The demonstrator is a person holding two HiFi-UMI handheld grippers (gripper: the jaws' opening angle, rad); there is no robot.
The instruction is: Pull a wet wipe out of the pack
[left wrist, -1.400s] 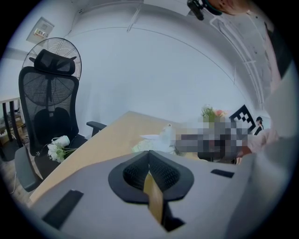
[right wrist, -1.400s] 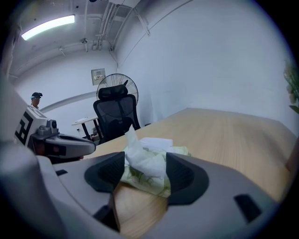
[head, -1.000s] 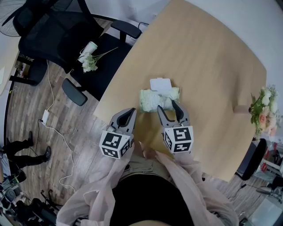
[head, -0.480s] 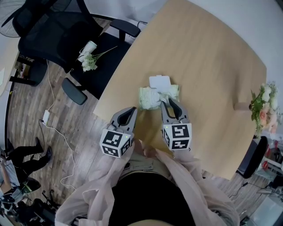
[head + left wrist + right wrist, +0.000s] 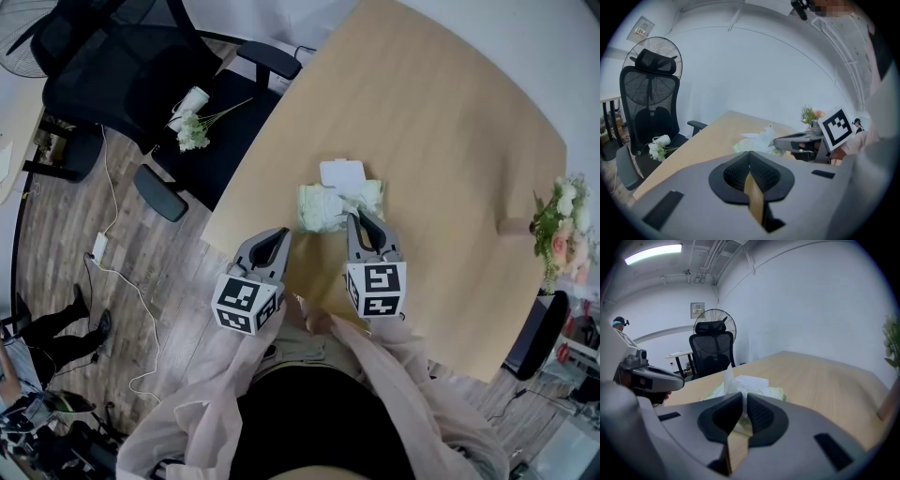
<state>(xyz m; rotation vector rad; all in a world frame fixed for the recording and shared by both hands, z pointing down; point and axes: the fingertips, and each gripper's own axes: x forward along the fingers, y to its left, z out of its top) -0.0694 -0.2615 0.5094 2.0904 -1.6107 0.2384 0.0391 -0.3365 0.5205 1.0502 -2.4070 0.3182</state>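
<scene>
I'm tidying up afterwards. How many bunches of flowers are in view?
2. One white bunch lies on the seat of the black chair; one pink-and-white bunch stands at the right edge of the table. Others may be hidden.

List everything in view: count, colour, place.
table: 1, light wood, centre
wet wipe pack: 1, pale green, white lid open, near the table's front edge
wet wipe: 1, white, sticking up out of the pack
office chair: 1, black, left of the table
flower bunch: 1, white, on the chair seat
pink flowers: 1 bunch, pink and white, table's right edge
fan: 1, black, behind the chair
cable: 1, white, on the wood floor
left gripper: 1, grey, jaws together, empty, short of the pack
right gripper: 1, grey, jaws have just been closing, pads on the wet wipe
</scene>
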